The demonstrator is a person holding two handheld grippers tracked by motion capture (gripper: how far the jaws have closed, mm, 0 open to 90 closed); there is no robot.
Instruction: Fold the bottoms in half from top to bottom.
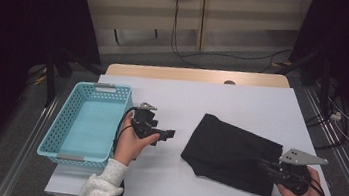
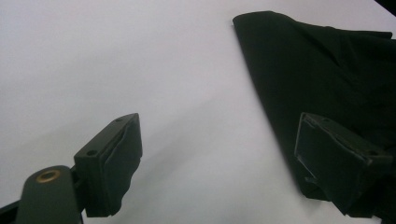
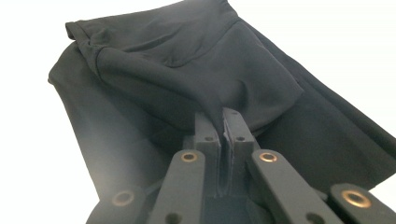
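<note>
The black folded garment point(image 1: 231, 154) lay on the white worktop point(image 1: 242, 104), toward the person's right, well apart from the turquoise basket point(image 1: 90, 122) that stood at the worktop's left edge. The right tool point(image 1: 269, 166) was clenched on a pinch of the garment's upper layer at its near right edge, probably so that the layer could be lifted or drawn over for a fold, or so that the whole piece could be carried; which of the two was meant could not be told. The left tool point(image 1: 169, 134) hung released above bare worktop between basket and garment, its jaws standing wide with nothing between them and pointing toward the garment's left edge, which suggested it was waiting to take a second hold there. The basket stood empty with its long side to the left hand, a likely place for the garment once folded. The high view gave the layout and the two hands, but the right tool's tips were lost against the dark cloth. The right tool's view point(image 3: 223, 122) settled that: the cloth rose in a taut ridge into the closed jaws, with a looser fold draped behind. The left tool's view point(image 2: 219, 154) showed the open gap plainly, and the garment's edge point(image 2: 327, 74) lying flat beyond the far jaw, not touched.
</note>
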